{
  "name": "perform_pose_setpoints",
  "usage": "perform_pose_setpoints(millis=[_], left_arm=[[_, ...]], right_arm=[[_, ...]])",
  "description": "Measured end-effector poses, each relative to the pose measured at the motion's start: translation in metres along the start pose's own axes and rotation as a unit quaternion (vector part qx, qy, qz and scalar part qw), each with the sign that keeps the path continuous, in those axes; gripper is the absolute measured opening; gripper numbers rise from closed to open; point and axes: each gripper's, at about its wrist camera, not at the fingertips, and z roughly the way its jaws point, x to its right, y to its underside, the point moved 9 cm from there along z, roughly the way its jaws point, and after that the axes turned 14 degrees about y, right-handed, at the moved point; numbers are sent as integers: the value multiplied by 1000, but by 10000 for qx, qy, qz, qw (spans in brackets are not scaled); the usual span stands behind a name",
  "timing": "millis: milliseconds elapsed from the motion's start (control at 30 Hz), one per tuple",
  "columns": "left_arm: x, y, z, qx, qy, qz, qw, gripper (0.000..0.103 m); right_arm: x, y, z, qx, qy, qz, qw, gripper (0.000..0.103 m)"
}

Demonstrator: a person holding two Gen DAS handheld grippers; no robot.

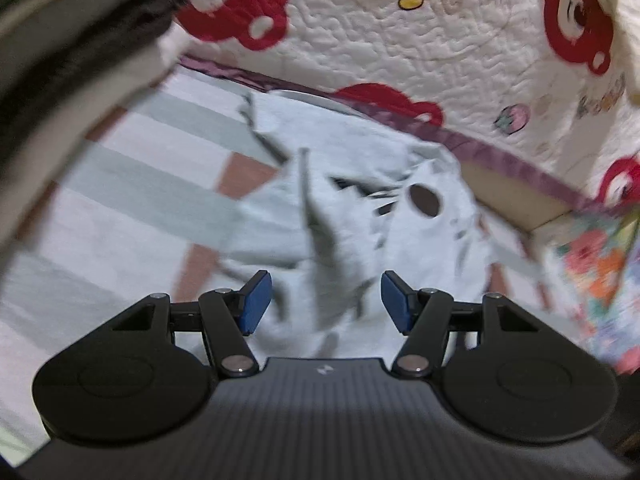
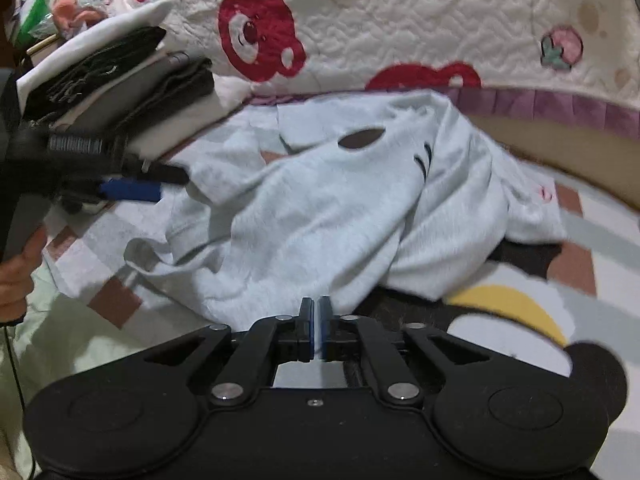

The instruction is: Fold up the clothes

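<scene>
**Clerk:** Garment (image 2: 320,216), one, pale grey-white knit with a dark oval print and short dark strokes. Lies crumpled in a loose heap on the checked bed cover (image 2: 116,300), ridges and folds running every way, just in front of the bear-print quilt (image 2: 400,20). Not folded as it lies.

**Checker:** Handling?

**Clerk:** Judged soft, light and limp; it will sag from any single pinch and drag its far parts along the cover. Not fragile, not slippery by the look. Best taken at a hem or shoulder edge, two points well apart, so it hangs flat. Which edge is hem and which is collar I cannot tell from the heap.

**Checker:** Tools?

**Clerk:** Left hand-held gripper (image 1: 324,300), blue pads standing wide apart, hovering over a raised ridge of the cloth, nothing between them. Right hand-held gripper (image 2: 316,328), pads pressed together at the near edge of the heap; whether a sliver of cloth is caught there is not clear.

**Checker:** Surroundings?

**Clerk:** Stack of folded clothes (image 2: 132,80), dark and light layers, at the left beside the heap. Dark item with a yellow crescent (image 2: 508,308) lies under and right of the garment. Floral cloth (image 1: 600,272) at the right margin of the left view. A person's hand (image 2: 18,272) on the left tool's grip.
</scene>
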Motion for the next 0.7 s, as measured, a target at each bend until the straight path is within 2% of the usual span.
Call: perform_pose_setpoints(millis=[33, 67, 100, 133, 167, 200, 233, 300, 367, 467, 533, 567, 700], left_arm=[[0, -3, 8, 43, 104, -111, 9999, 74], [-3, -5, 20, 41, 138, -183, 9997, 74], [-9, -4, 33, -92, 77, -184, 9998, 70], [-15, -3, 46, -280, -16, -159, 9995, 39], [-20, -2, 56, -462, -178, -87, 9987, 16], [-21, -4, 56, -466, -272, 37, 9985, 5], [-20, -9, 52, -381, -312, 175, 9986, 5], [-23, -24, 30, 4, -653, 380, 9971, 4], [-26, -40, 4, 431, -1043, 569, 9920, 4], [-28, -64, -38, 1069, -1622, 849, 9773, 0], [-31, -75, -61, 1391, -1942, 1027, 9656, 0], [-35, -75, -65, 1395, -1947, 1048, 9652, 0], [-41, -64, -58, 1133, -1428, 742, 9804, 0]], right_arm=[[-1, 4, 4, -100, -29, 96, 9999, 10], [-2, 7, 9, -200, -58, 193, 9996, 26], [-1, 10, 13, -314, -133, 401, 9986, 40], [0, 13, 18, -429, -209, 613, 9970, 47], [1, 16, 22, -543, -285, 825, 9947, 49], [2, 19, 27, -680, -404, 1058, 9912, 49], [1, 21, 32, -810, -510, 1258, 9874, 49], [0, 25, 40, -1018, -674, 1589, 9797, 53], [-3, 26, 43, -1056, -688, 1597, 9791, 56], [-6, 29, 46, -1010, -537, 1450, 9828, 65], [-5, 31, 47, -947, -512, 1475, 9832, 66], [-5, 32, 47, -921, -522, 1503, 9830, 67], [-7, 24, 53, -743, -448, 1489, 9850, 70]])
